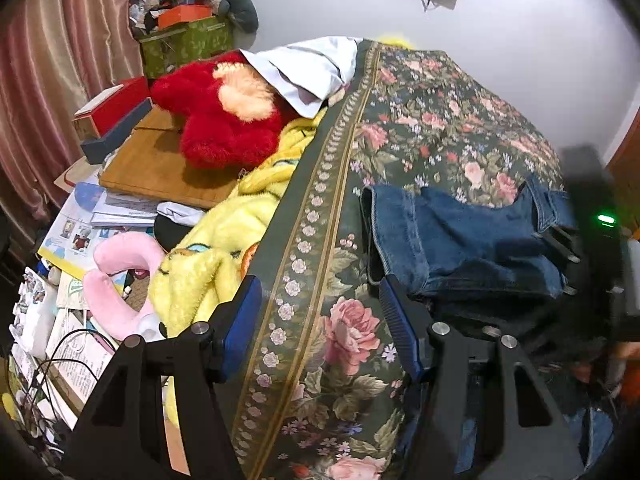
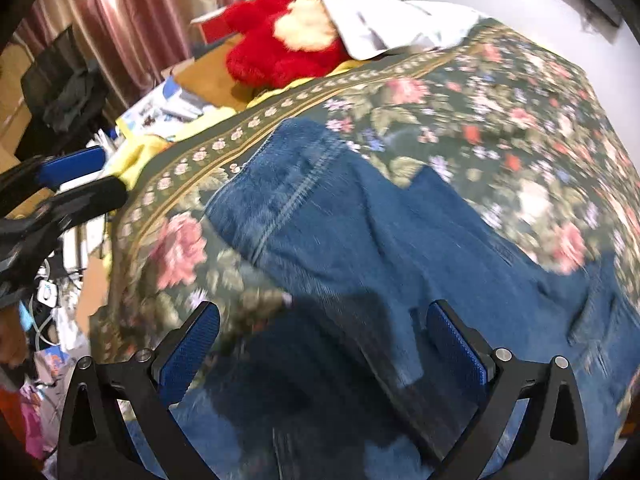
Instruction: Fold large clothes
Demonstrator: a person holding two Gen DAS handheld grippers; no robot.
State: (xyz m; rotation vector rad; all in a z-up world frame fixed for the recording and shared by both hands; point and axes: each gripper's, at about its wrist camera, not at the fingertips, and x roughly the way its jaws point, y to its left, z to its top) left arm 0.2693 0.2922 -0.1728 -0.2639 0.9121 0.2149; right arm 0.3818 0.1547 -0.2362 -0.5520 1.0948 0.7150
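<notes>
A pair of blue denim jeans [image 2: 360, 220] lies spread on the floral bedspread [image 2: 500, 120]. My right gripper [image 2: 324, 346] hangs over the jeans near the bed's front edge, open wide, with no cloth pinched between its blue pads. The view is blurred. My left gripper [image 1: 320, 328] is open above the bedspread's patterned border, just left of the jeans [image 1: 460, 244], with nothing between its fingers. The right wrist view shows the left gripper [image 2: 112, 174] at the bed's left edge. A dark blur with a green light [image 1: 606, 220] sits at the jeans' right side.
A red plush toy [image 1: 224, 120] and a white cloth [image 1: 308, 68] lie at the bed's far left. Alongside the bed's left side are a yellow fleece blanket [image 1: 224, 240], a pink neck pillow [image 1: 116, 280], a wooden board [image 1: 160, 168], papers, boxes and cables. Pink curtains [image 1: 40, 80] hang behind.
</notes>
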